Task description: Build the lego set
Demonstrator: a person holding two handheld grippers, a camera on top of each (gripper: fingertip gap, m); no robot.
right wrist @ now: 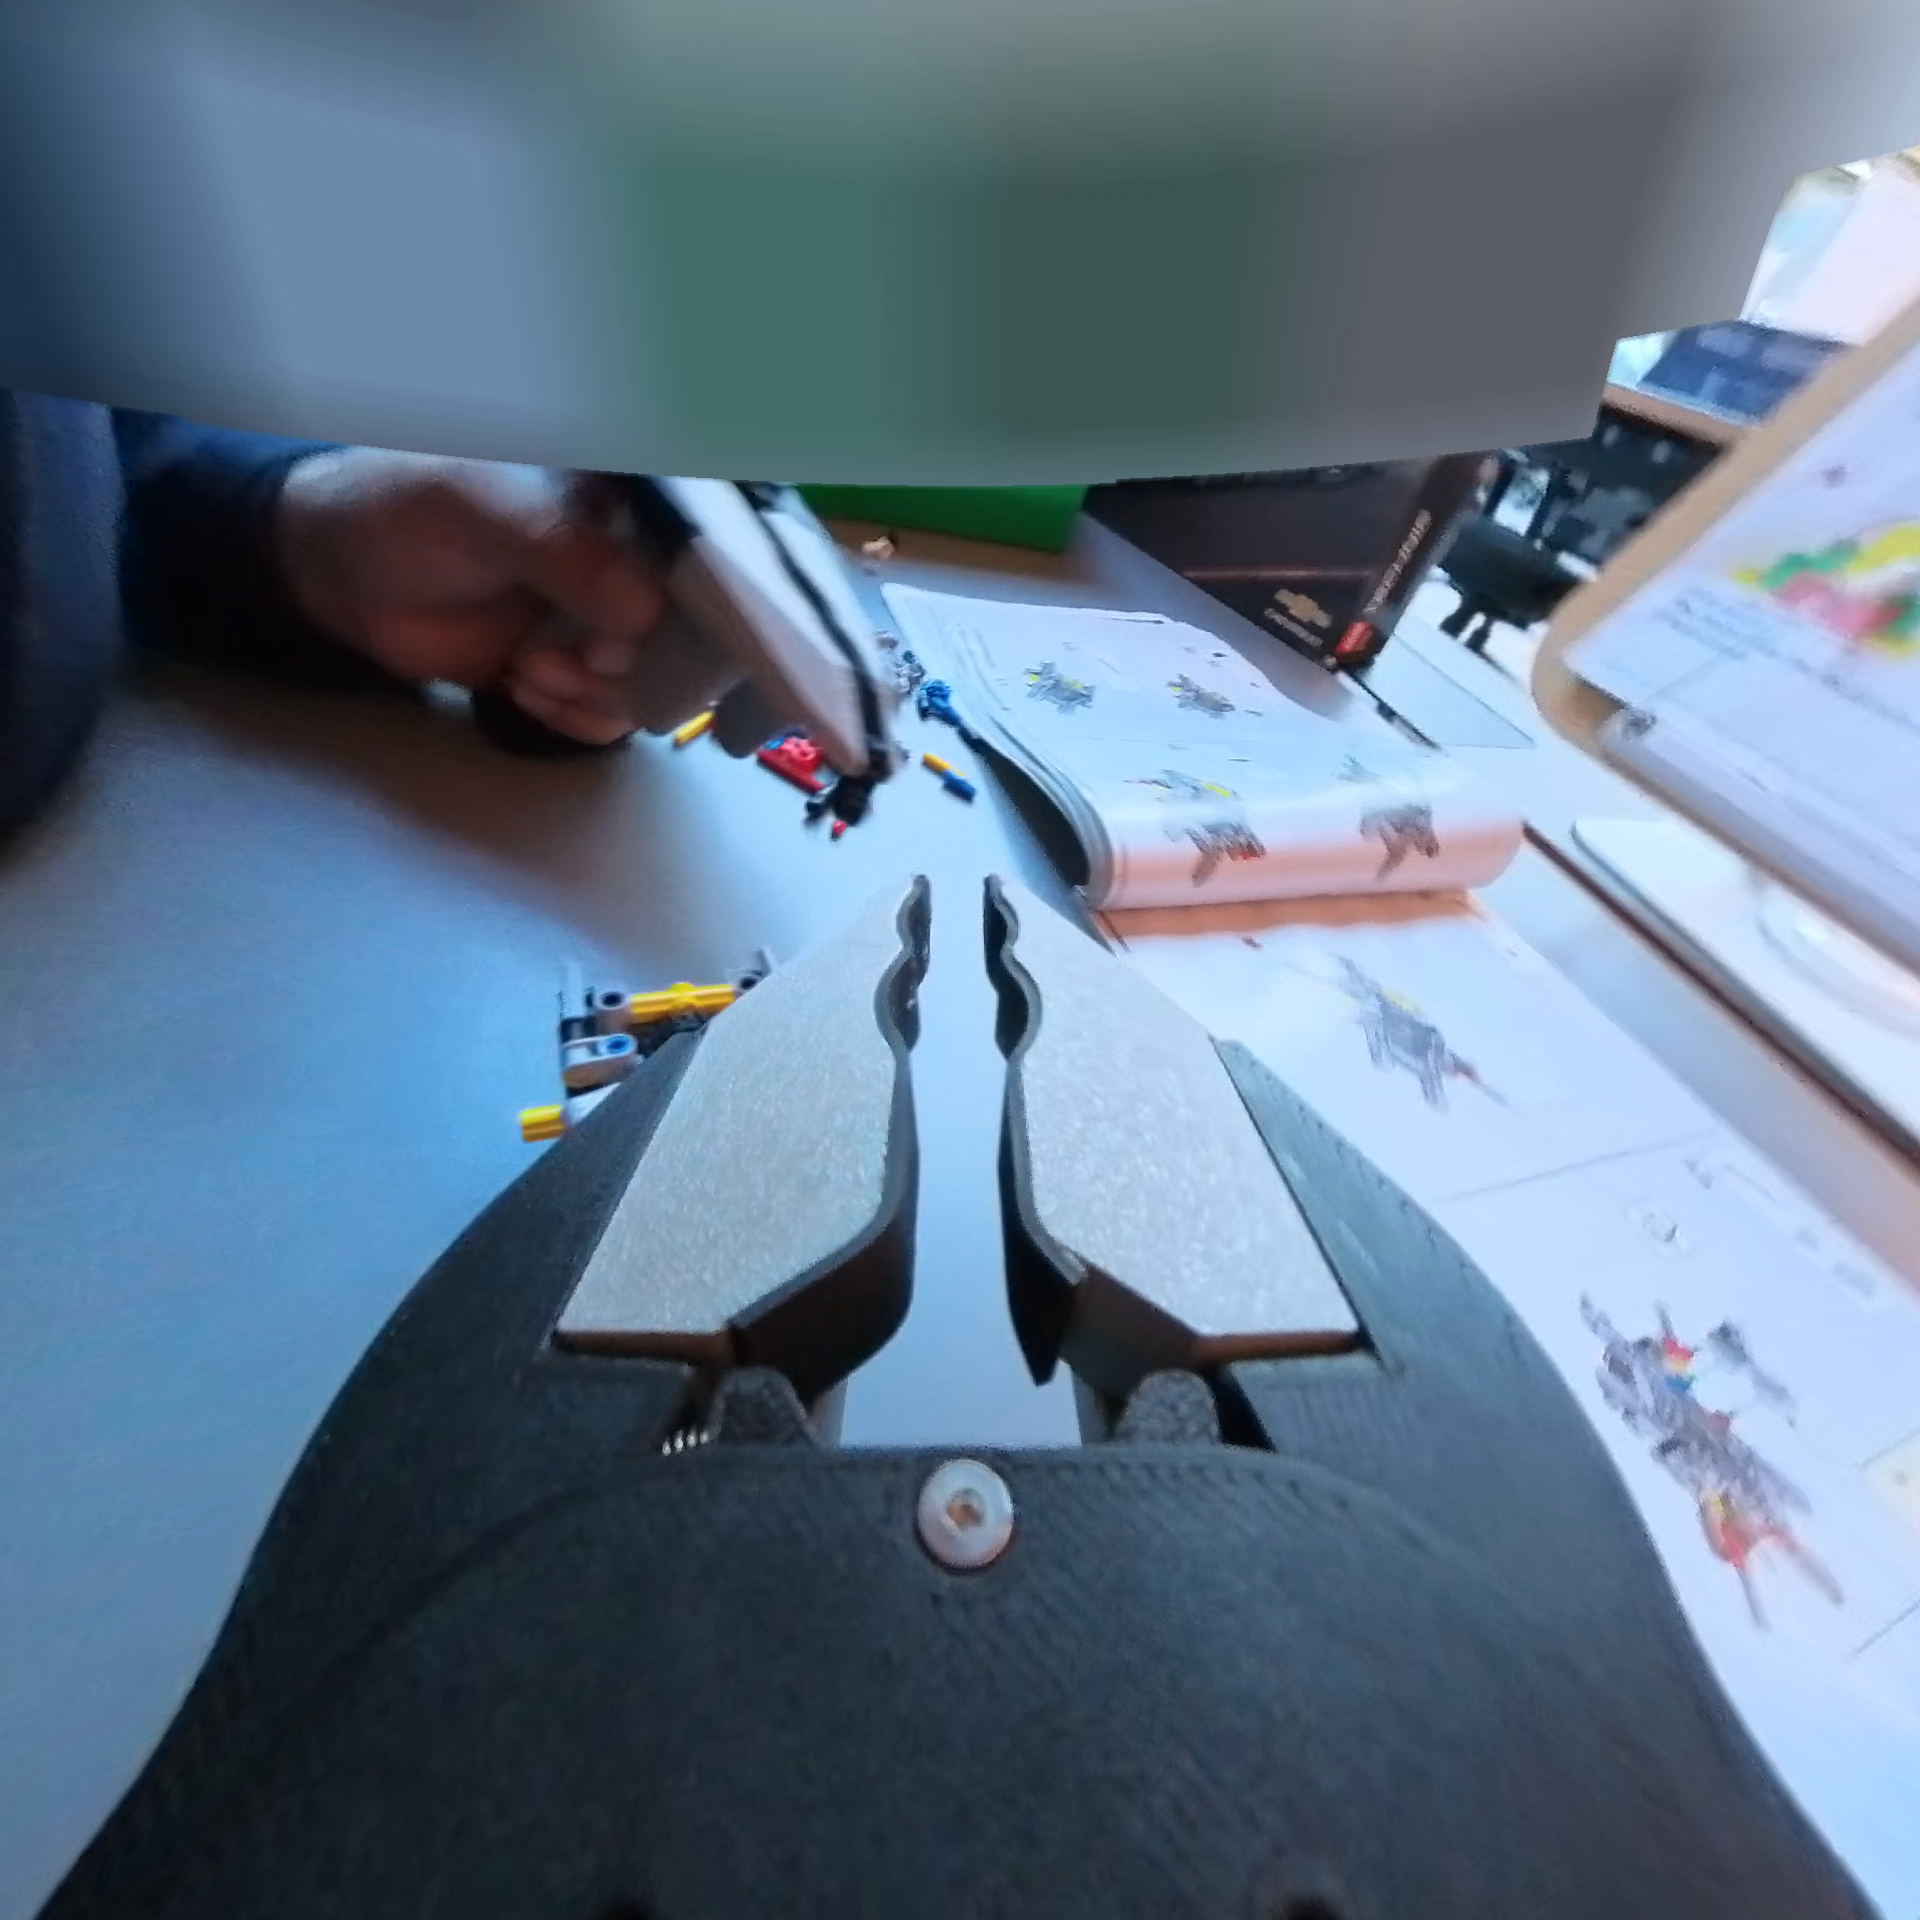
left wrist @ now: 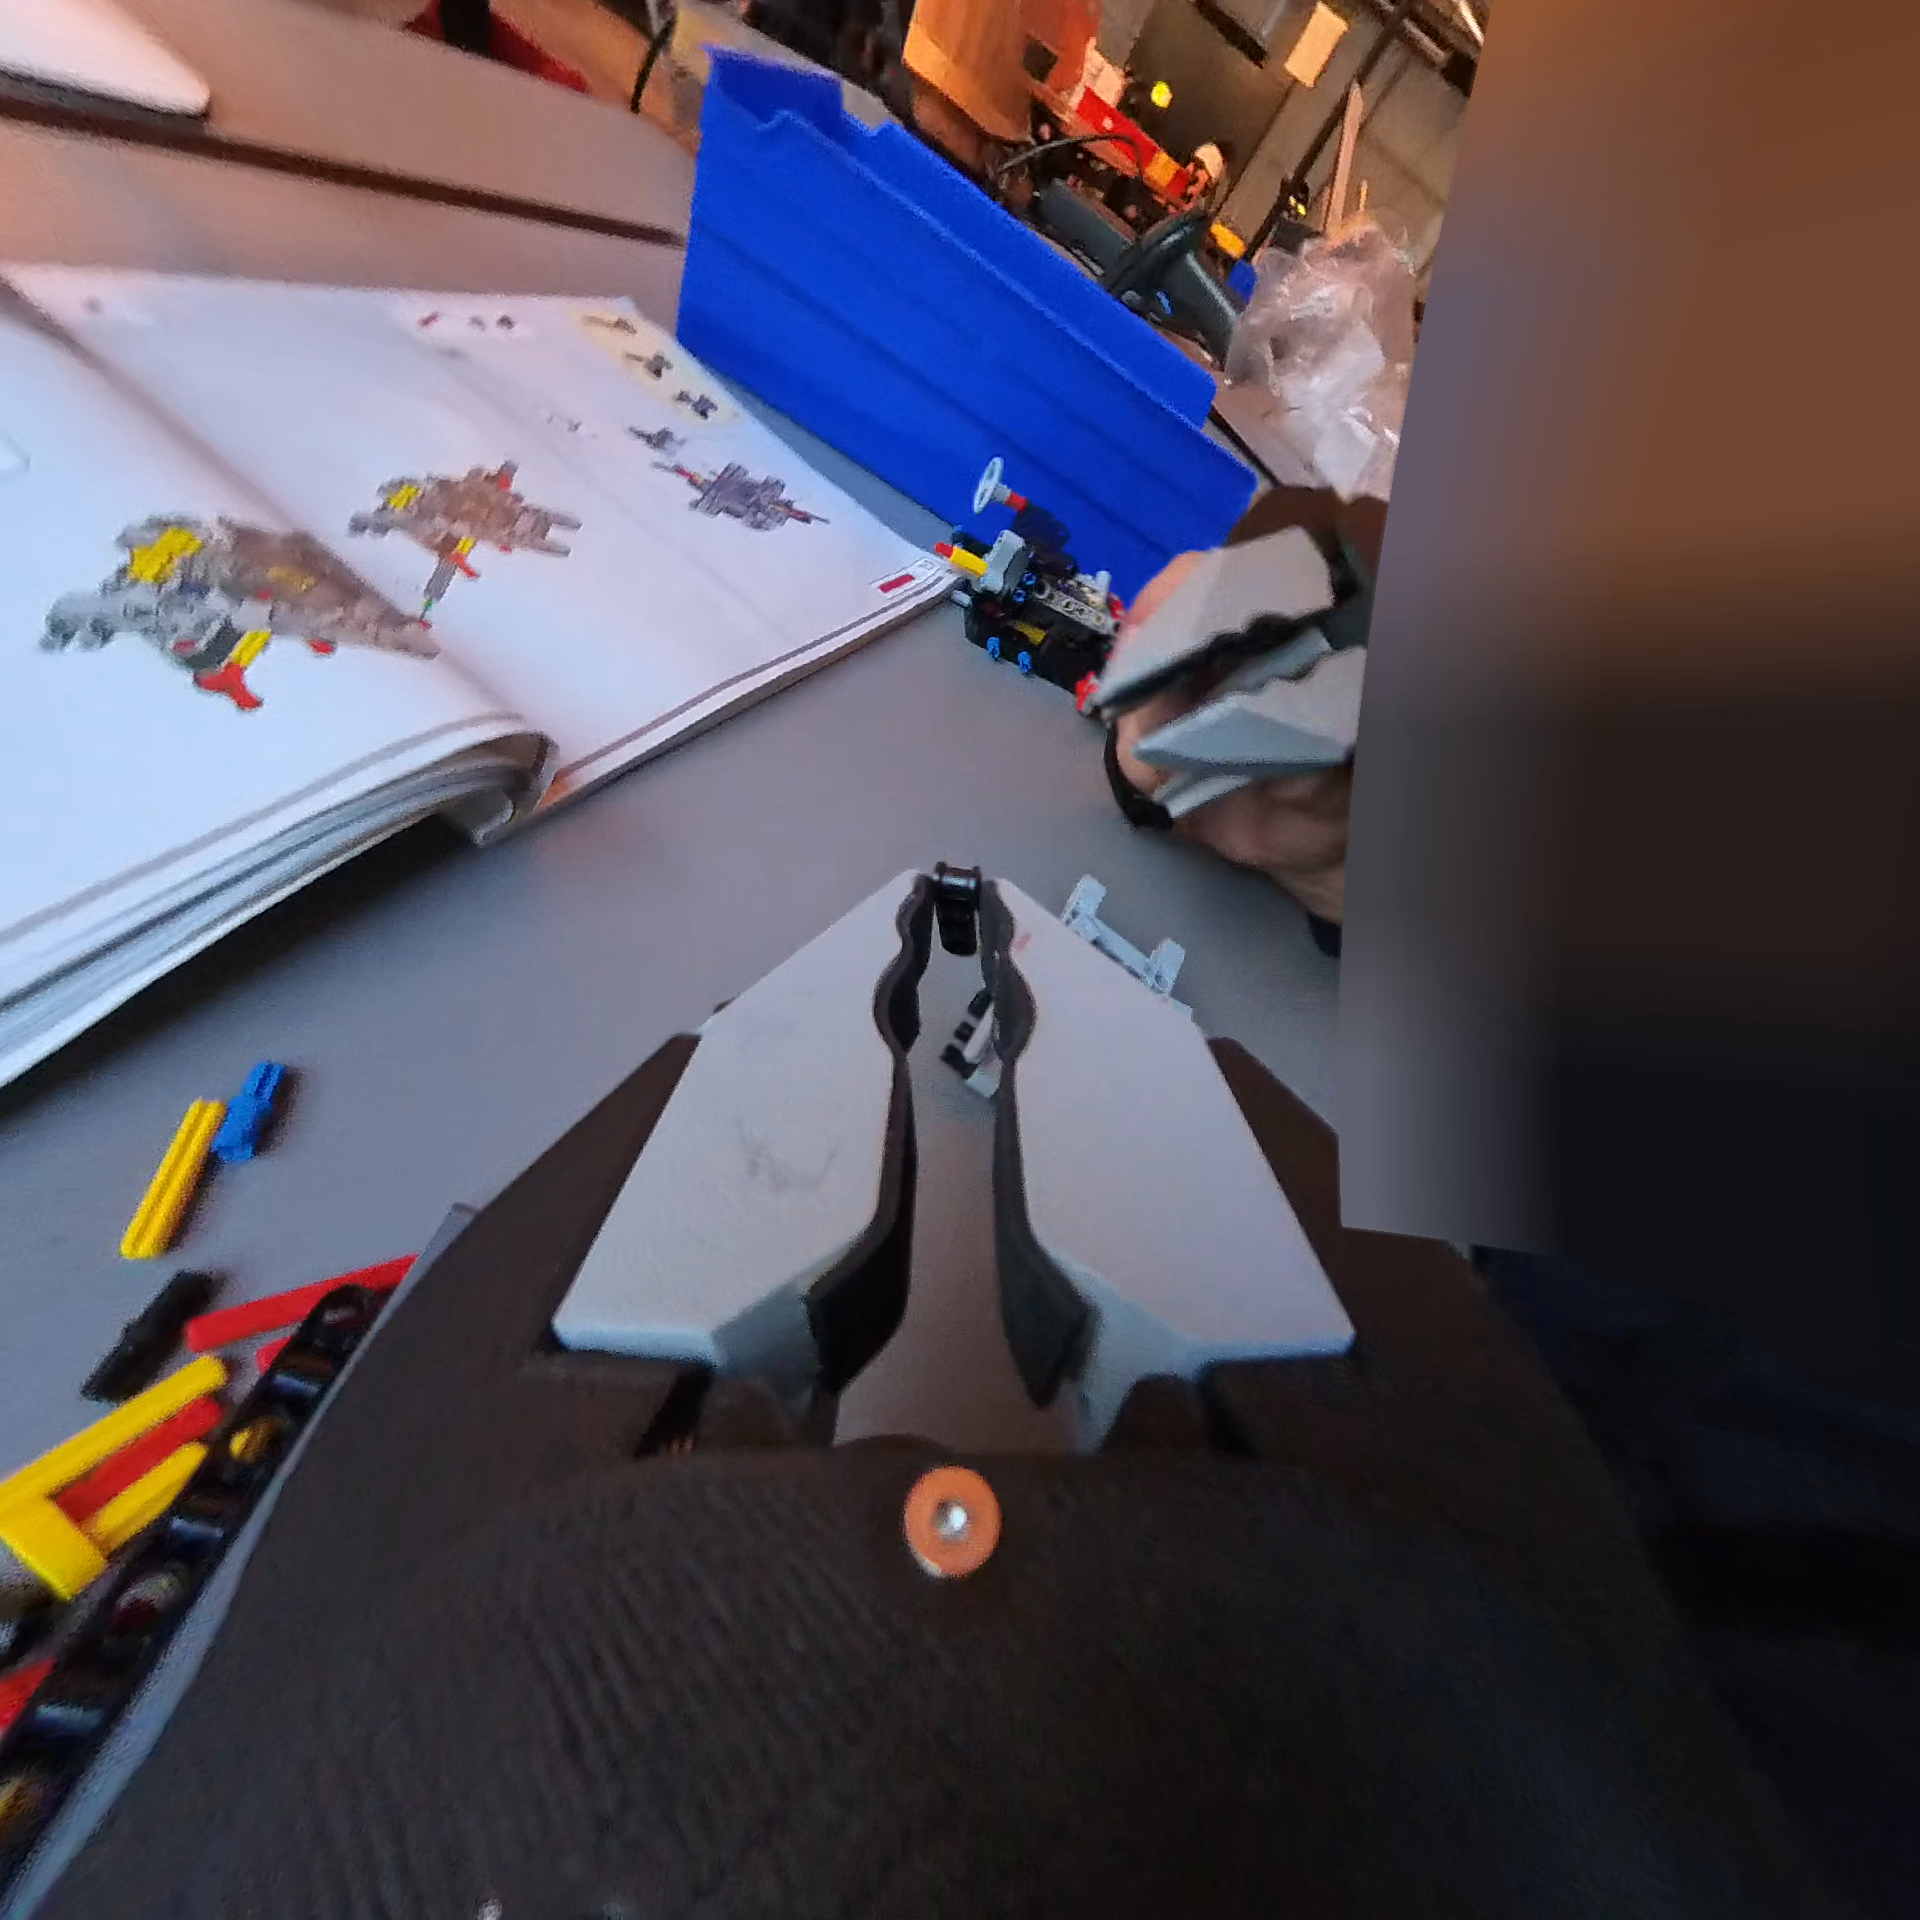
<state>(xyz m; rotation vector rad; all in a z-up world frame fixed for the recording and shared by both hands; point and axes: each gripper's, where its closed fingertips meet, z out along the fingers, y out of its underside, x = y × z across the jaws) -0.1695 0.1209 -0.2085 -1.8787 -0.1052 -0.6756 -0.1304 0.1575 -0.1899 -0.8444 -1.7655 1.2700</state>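
Pinching a small black connector piece [left wrist: 956, 906] at its very tips, your left gripper [left wrist: 954, 894] hangs over the grey table [left wrist: 727, 831], a pale grey frame piece [left wrist: 1127, 940] lying just beside its right finger. Only the left wrist view shows the blue bin [left wrist: 935, 312] beyond the open instruction book [left wrist: 416, 520]. Your right gripper [right wrist: 956, 904] is released, a bare slit between its tips, and only its view shows the yellow-and-grey assembly [right wrist: 644, 1023] by its left finger.
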